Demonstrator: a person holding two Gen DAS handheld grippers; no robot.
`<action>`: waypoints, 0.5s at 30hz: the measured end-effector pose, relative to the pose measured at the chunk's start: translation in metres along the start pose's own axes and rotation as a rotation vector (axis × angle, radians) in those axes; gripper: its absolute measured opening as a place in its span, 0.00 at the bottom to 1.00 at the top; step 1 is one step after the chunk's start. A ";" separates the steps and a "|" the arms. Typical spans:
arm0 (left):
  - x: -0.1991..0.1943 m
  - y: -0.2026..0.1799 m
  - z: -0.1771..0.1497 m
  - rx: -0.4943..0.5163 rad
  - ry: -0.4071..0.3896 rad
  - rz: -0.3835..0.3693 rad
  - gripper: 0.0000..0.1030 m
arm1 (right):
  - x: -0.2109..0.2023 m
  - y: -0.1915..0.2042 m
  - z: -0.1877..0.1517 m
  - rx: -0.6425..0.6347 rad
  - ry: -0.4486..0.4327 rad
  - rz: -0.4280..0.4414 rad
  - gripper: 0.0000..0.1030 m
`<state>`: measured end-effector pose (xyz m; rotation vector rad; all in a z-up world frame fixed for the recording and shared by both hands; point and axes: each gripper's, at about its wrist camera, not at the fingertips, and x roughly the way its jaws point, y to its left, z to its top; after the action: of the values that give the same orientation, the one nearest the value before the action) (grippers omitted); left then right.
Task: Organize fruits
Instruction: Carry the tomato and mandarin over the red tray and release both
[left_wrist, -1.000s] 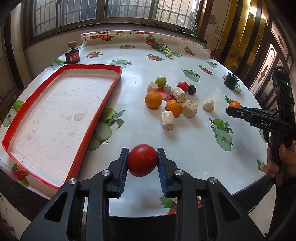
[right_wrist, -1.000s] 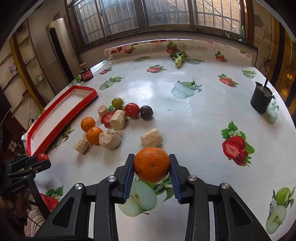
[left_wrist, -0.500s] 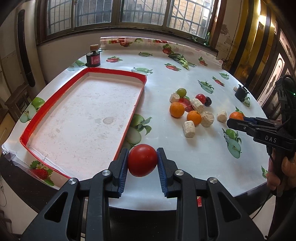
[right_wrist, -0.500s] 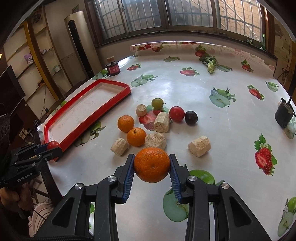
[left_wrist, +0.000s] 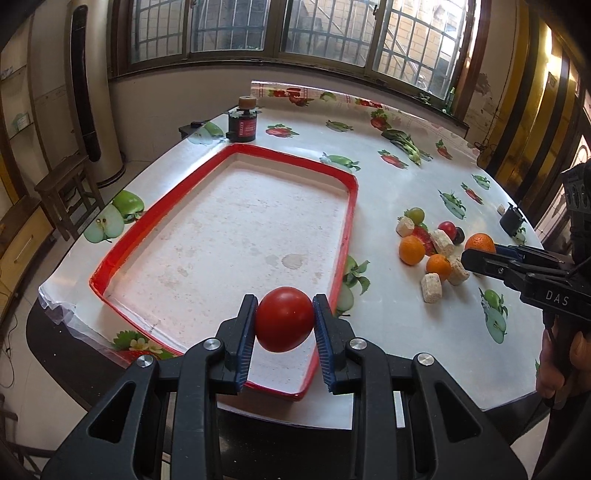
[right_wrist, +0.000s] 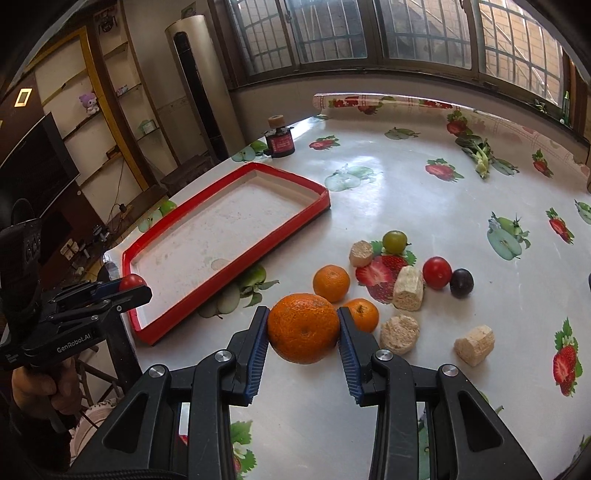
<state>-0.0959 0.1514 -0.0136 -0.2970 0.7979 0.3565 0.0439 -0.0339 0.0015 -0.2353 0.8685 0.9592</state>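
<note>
— Red tomato (left_wrist: 284, 319) is clamped between the left gripper (left_wrist: 284, 325) fingers, squeezed on both sides. Where has it got to?

— A second ago it hung over bare desk (left_wrist: 406, 325), with the red tray (left_wrist: 352, 206) off to the left of the fingers. Now the tray's near end lies straight beyond and under the fingertips, so the tomato looks to be above the tray floor.

— And the other hand?

— The right gripper (right_wrist: 303, 334) has closed firmly on a big orange (right_wrist: 303, 333). It has swung too: the tray now sits ahead-left of its fingers, while the fruit pile (right_wrist: 391, 284) of two small oranges, a green fruit, a red one, a dark one and pale chunks lies just beyond and right.

— Meaning?

— Likely the tomato gets released first; the tray holds nothing yet, so sorting has barely begun.
</note>
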 end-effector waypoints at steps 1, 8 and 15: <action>0.000 0.004 0.002 -0.006 -0.003 0.006 0.27 | 0.004 0.004 0.004 -0.003 0.003 0.013 0.36; 0.003 0.029 0.013 -0.043 -0.016 0.049 0.27 | 0.037 0.031 0.031 -0.042 0.019 0.072 0.36; 0.017 0.054 0.022 -0.080 -0.008 0.084 0.27 | 0.071 0.054 0.055 -0.070 0.044 0.103 0.36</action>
<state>-0.0939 0.2114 -0.0182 -0.3371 0.7912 0.4684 0.0505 0.0708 -0.0051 -0.2749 0.8951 1.0846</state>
